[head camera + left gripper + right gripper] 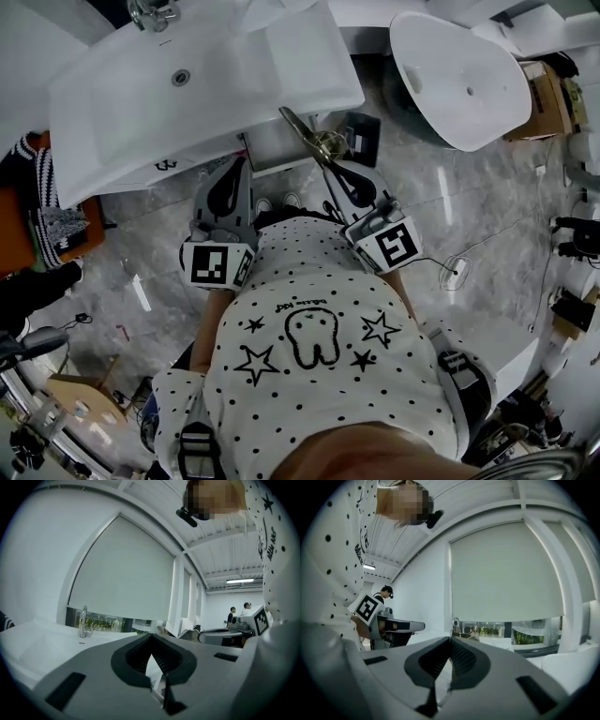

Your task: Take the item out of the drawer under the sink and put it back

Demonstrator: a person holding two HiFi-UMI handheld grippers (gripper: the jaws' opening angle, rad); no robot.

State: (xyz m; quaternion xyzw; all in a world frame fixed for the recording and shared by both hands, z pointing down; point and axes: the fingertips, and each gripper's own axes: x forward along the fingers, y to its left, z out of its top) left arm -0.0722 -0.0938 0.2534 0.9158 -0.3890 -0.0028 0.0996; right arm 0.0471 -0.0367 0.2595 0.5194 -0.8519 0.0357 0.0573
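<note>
The person wears a white shirt [319, 375] with black dots, stars and a tooth outline. Grey, black-lined left tongs [242, 169] and right tongs [330, 169] each carry a square-marker cube [217, 265].

Sink [112, 103] glossy white, smooth; faucet [83, 620] shiny metal; floor [469, 206] polished, marbled; shirt [309, 394] soft cloth.
</note>
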